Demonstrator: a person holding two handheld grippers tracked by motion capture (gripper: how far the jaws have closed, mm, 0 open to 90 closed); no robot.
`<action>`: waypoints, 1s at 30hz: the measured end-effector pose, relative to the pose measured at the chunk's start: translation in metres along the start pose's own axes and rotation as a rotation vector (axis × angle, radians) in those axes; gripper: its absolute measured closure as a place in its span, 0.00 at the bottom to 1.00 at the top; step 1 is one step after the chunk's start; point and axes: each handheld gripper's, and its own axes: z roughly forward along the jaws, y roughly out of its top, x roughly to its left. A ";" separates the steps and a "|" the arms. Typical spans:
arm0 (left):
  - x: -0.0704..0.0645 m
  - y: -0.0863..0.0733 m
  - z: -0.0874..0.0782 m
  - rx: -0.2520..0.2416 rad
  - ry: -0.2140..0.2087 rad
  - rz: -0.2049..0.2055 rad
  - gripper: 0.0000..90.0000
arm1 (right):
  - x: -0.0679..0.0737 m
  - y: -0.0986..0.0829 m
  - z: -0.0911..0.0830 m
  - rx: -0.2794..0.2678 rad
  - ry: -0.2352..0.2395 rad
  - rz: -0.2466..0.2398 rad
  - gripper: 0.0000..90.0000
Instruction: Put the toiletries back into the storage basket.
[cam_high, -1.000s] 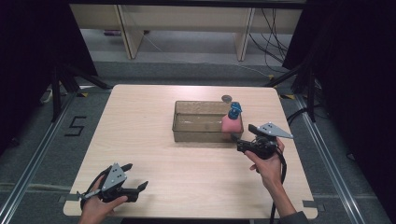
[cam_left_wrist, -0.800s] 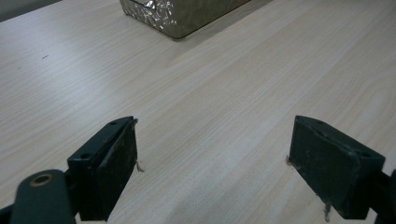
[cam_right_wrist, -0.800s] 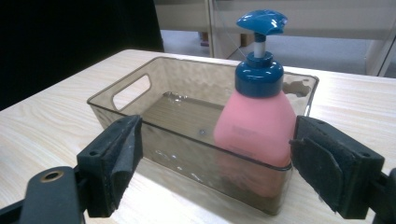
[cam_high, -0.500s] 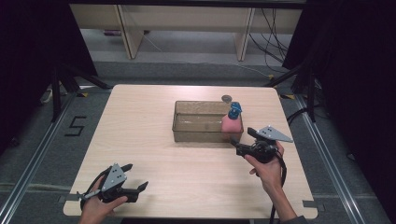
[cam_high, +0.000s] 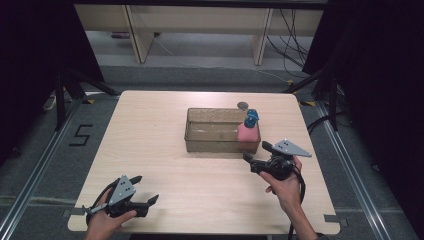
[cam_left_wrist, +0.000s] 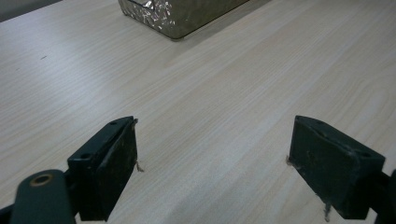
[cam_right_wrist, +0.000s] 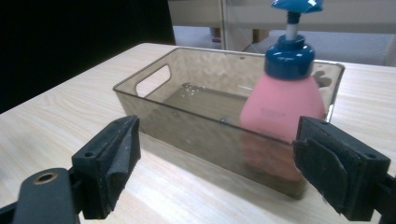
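A person's right hand (cam_high: 286, 186) is holding the right gripper (cam_high: 256, 156) over the pale wooden worktop (cam_high: 165, 125), its jaws standing wide apart and gripping nothing. Just ahead of those jaws, and apart from them, a translucent smoky-brown bin (cam_high: 212, 131) is sitting on the worktop with its long side facing the gripper; in the right gripper view the bin (cam_right_wrist: 196, 100) is spanning the gap between the two jaws, with a handle cut-out in the end wall nearer the left jaw. A pink pump bottle with a blue cap (cam_high: 248, 129) is standing upright inside the bin at the end nearer the gripper's right jaw; through the right gripper view the bottle (cam_right_wrist: 280, 100) is rising above the bin's rim, its lower body showing through the near wall just beside the right jaw's tip. A small dark round object (cam_high: 243, 105) is lying on the worktop beyond the bin, on the far side from the jaws; what it is cannot be made out, perhaps a cap or disc. The left hand (cam_high: 102, 225) is holding the left gripper (cam_high: 148, 194) well away from the bin, near the worktop's front edge, and its jaws are likewise spread wide and empty, with bare wood grain between them in the left gripper view and a corner of the bin (cam_left_wrist: 180, 14) far ahead.
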 end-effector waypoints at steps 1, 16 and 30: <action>0.000 0.000 0.000 0.000 0.000 0.001 0.17 | 0.001 0.000 -0.001 0.012 0.002 -0.005 0.18; 0.000 0.000 0.000 0.001 0.001 0.002 0.17 | 0.014 -0.008 -0.004 0.010 0.051 0.012 0.17; 0.000 0.000 0.000 -0.002 0.000 -0.003 0.17 | 0.021 -0.015 -0.007 0.019 0.070 0.007 0.17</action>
